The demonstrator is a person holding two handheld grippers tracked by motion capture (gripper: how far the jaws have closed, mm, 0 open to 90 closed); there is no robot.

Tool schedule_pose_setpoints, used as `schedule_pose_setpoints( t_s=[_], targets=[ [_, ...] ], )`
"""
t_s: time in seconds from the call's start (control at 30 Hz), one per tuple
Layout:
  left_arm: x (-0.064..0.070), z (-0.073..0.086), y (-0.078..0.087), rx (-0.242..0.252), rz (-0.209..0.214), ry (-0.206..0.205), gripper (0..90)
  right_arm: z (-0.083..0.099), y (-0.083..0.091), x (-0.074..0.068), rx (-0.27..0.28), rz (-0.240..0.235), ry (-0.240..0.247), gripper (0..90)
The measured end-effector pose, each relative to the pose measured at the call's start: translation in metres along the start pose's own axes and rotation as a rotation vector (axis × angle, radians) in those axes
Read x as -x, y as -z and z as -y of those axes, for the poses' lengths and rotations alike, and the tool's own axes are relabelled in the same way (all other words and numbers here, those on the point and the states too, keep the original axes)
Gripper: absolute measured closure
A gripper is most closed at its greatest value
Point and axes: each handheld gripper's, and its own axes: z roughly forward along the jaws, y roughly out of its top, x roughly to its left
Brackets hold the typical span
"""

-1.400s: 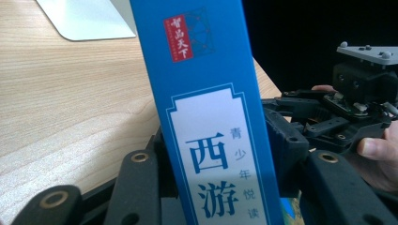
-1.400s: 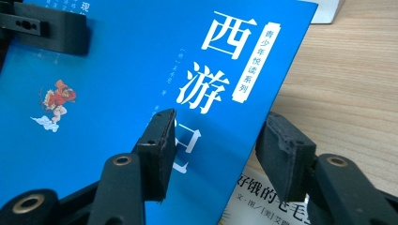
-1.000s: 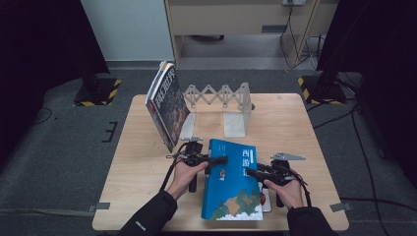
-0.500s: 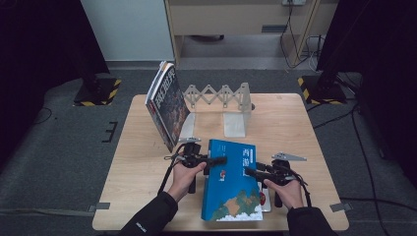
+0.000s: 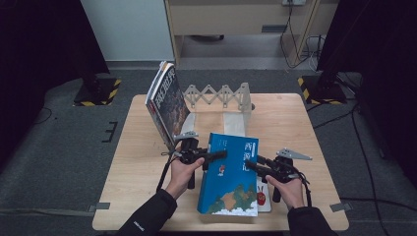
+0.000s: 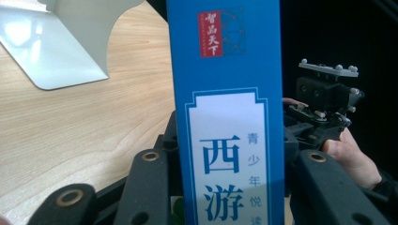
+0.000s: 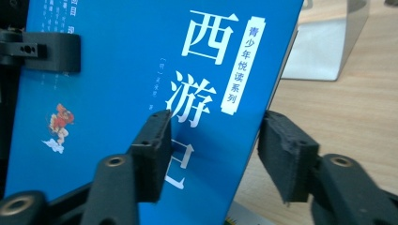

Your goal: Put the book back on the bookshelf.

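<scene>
Blue book (image 5: pixel 231 179) is lifted off the table (image 5: pixel 305 123) front, tilted, held between both hands: left gripper (image 5: pixel 216 155) clamped on its spine edge, right gripper (image 5: pixel 252 165) jaws apart, straddling the other edge, not pinching. Close right firmly before raising it toward the white bookend rack (image 5: pixel 221 96). Glossy cover, white Chinese title, thick spine.

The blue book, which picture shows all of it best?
The high view: there the whole blue book shows, tilted up off the table between both grippers. The left gripper view shows its spine standing between the jaws. The right gripper view shows part of its front cover with big white letters.
</scene>
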Motion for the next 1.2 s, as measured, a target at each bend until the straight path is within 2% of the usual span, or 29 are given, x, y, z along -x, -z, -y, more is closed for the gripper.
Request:
schedule_pose_setpoints(
  t_s=[0.07,0.1,0.17,0.33,0.43,0.57,0.8,0.87,0.93,1.0,1.07,1.2],
  targets=[
    [0.0,0.0,0.0,-0.004,0.001,0.003,60.4,0.001,-0.001,0.001,-0.006,-0.003,-0.013,37.7],
    [-0.001,0.001,0.0,-0.007,0.003,0.004,60.4,0.005,-0.004,0.003,-0.03,-0.01,-0.041,35.6],
    [0.001,0.002,-0.002,-0.012,0.009,-0.001,60.4,0.006,-0.005,0.002,-0.041,-0.026,-0.054,36.1],
    [0.002,0.003,-0.003,-0.014,0.021,-0.006,60.0,0.005,-0.003,0.002,-0.063,-0.018,-0.05,38.8],
    [0.002,0.003,-0.003,-0.016,0.024,0.004,59.1,0.005,-0.002,0.002,-0.06,-0.017,-0.039,41.3],
    [0.002,0.004,-0.006,-0.018,0.022,0.017,54.1,0.004,-0.002,0.001,-0.062,-0.017,-0.03,44.1],
    [-0.001,0.008,-0.013,-0.039,0.006,0.036,52.7,0.004,-0.003,0.0,-0.084,-0.018,-0.006,44.7],
    [-0.002,0.01,-0.015,-0.049,0.015,0.057,52.7,0.004,-0.004,0.0,-0.087,-0.024,-0.001,44.9],
    [-0.002,0.012,-0.019,-0.071,0.018,0.054,52.9,0.004,-0.004,-0.001,-0.089,-0.035,0.009,45.4],
    [-0.003,0.014,-0.018,-0.072,0.019,0.057,55.3,0.004,-0.005,-0.003,-0.099,-0.045,0.01,45.6],
    [-0.005,0.015,-0.017,-0.064,0.017,0.089,57.4,0.004,-0.005,-0.003,-0.094,-0.047,0.013,45.8],
    [-0.007,0.016,-0.015,-0.053,0.007,0.103,59.2,0.004,-0.004,-0.003,-0.086,-0.049,0.022,46.1]
  ],
)
